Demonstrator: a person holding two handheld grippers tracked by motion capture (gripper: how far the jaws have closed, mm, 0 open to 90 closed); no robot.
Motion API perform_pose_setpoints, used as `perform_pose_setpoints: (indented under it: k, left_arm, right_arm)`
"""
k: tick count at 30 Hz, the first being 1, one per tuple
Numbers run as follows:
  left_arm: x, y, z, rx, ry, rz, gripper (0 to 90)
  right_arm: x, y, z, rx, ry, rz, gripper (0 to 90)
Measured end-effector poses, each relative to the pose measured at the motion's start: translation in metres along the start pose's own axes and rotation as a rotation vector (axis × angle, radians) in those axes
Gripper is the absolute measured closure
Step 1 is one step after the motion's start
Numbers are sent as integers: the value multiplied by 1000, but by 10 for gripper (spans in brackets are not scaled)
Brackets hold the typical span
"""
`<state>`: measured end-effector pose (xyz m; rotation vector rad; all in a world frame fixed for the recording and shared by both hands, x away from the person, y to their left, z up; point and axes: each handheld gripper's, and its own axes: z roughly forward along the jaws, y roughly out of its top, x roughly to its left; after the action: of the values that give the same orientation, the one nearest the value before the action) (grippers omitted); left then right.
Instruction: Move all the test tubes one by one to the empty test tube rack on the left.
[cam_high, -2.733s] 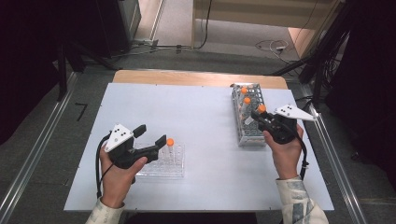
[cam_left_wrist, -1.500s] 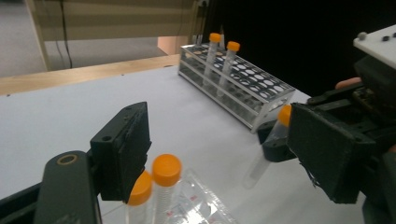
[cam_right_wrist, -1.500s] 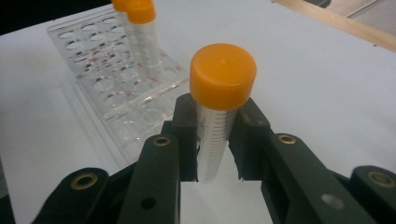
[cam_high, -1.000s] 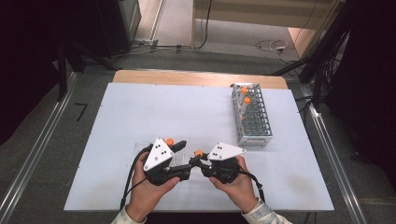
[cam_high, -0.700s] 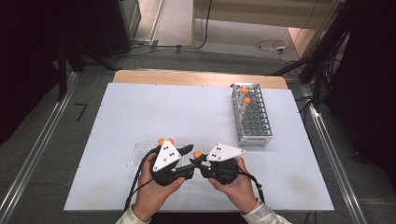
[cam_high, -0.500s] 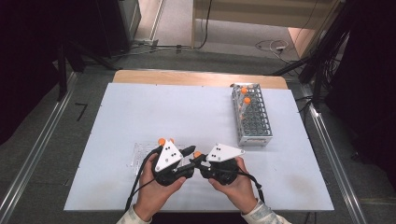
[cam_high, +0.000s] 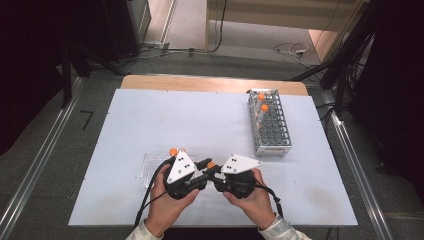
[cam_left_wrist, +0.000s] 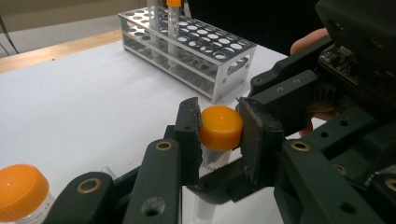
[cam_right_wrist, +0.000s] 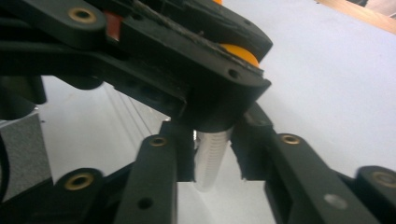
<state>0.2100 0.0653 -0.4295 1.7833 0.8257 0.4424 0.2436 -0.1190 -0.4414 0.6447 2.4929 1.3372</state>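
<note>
The left gripper (cam_left_wrist: 219, 135) closed on the tube's orange cap (cam_left_wrist: 221, 127); the right gripper (cam_right_wrist: 212, 158) loosened around the tube (cam_right_wrist: 211, 156).

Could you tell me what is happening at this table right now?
A person is passing an orange-capped tube between two handheld grippers. The left gripper has just closed on the cap, while the right gripper has just been opening around the tube's clear body. More capped tubes stand in the metal rack and beside the clear rack.

White table (cam_high: 150, 115) with metal rack (cam_high: 270, 125) and clear rack (cam_high: 152, 167)
</note>
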Motion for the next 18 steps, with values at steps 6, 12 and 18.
perform_pose_setpoints:
  k: [6, 12, 18]
  left_arm:
    - [2, 6, -8, -26, -11, -10, 700]
    - [4, 14, -20, -54, -15, -23, 700]
    - [9, 23, -35, -85, -16, -45, 700]
  right_arm:
    - [-1, 2, -2, -17, 43, 24, 311]
    - [1, 1, -1, -8, 68, 16, 216]
    - [2, 1, 0, -3, 81, 15, 204]
